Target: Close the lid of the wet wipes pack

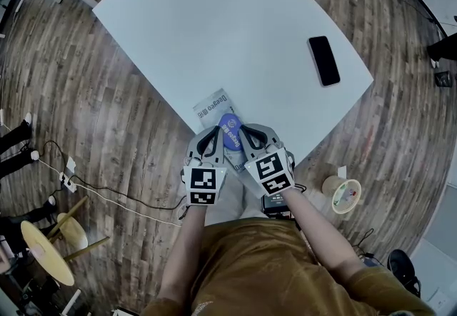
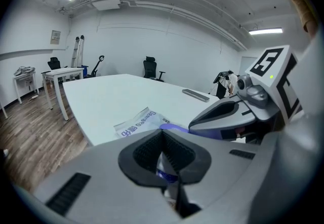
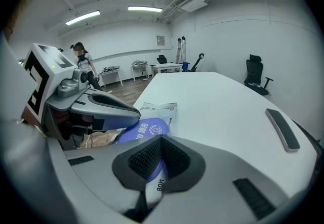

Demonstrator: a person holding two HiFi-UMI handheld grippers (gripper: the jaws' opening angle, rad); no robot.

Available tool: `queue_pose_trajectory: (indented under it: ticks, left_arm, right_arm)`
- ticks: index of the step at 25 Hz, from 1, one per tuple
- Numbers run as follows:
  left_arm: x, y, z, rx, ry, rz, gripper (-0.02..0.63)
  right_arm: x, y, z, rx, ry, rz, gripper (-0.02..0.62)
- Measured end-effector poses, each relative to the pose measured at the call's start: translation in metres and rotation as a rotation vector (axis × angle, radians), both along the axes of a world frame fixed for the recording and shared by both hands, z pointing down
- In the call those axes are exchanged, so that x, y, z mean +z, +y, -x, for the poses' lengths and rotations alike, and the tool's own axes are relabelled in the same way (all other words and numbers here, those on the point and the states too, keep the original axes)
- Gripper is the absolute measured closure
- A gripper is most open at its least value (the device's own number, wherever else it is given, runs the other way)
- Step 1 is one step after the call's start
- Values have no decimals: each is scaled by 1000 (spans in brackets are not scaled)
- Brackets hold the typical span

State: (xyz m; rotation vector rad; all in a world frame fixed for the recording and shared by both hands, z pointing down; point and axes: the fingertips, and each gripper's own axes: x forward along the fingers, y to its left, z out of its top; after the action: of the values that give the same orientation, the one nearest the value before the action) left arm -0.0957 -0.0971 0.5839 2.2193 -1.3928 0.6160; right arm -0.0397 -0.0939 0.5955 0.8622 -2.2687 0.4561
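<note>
Right under the two tool tips: the wet wipes pack (image 1: 214,105), flat at the near edge of the white surface (image 1: 214,22). Reaches on ahead of the tips with its printed end. On top of it, the blue oval lid (image 1: 230,129), lying low between the left tool (image 1: 216,133) and the right tool (image 1: 244,132); cannot tell whether clicked fully down.

Left tool: jaws drawn together at the tips, nothing clamped, only a strip of white pack and blue lid showing through the gap behind the tips. Right tool: likewise together at the tips, printed white pack and a slice of blue showing through its gap.

Both angled inward, tips near each other at either side of the lid. Touching it or just above it: cannot tell which.

Well ahead of the right tool and off to its right, a black phone (image 1: 323,60), flat on the surface, well apart from the pack. Beyond the surface on every side, wooden floor (image 1: 86,93).
</note>
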Motion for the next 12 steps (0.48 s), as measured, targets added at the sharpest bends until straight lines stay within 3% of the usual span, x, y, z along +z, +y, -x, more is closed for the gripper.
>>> queue_pose_trajectory:
  ticks: [12]
  left_arm:
    - [-1, 2, 0, -4, -4, 4, 600]
  right_arm:
    - [0, -2, 1, 0, -11, 12, 586]
